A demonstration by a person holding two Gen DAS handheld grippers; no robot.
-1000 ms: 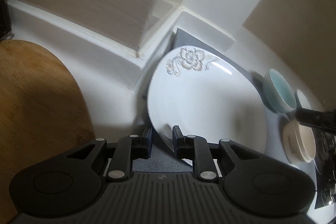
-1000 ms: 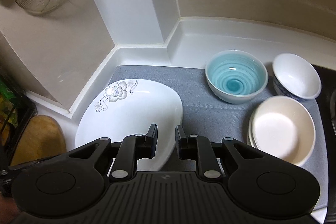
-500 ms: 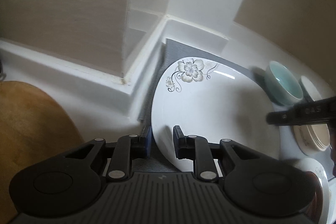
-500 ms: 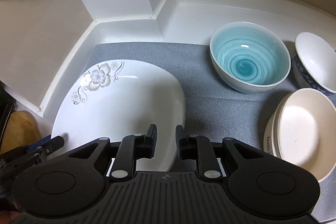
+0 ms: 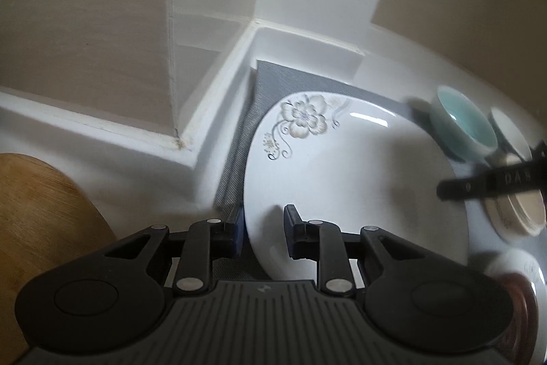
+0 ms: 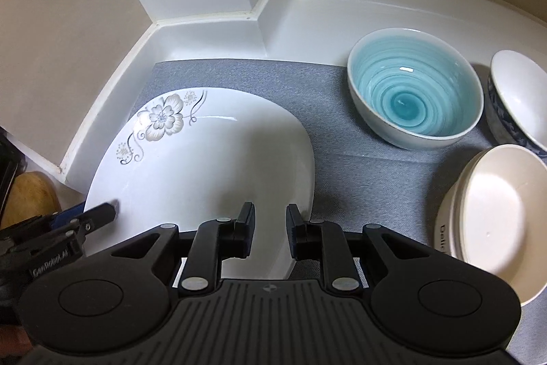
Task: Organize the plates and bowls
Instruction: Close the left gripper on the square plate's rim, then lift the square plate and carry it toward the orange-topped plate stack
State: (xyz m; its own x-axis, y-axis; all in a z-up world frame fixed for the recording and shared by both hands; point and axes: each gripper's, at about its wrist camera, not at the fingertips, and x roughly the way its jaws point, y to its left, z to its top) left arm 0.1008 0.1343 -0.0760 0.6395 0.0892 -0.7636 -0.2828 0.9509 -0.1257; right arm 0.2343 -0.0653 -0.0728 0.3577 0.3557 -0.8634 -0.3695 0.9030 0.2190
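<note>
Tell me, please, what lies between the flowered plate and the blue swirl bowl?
Only bare grey mat; in the right wrist view nothing stands between the flowered plate and the blue swirl bowl.

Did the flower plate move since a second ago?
Cannot tell. The flower plate looks bigger and lower beside the grey mat, but that fits the camera dropping; its flowered edge sits by the same mat corner.
</note>
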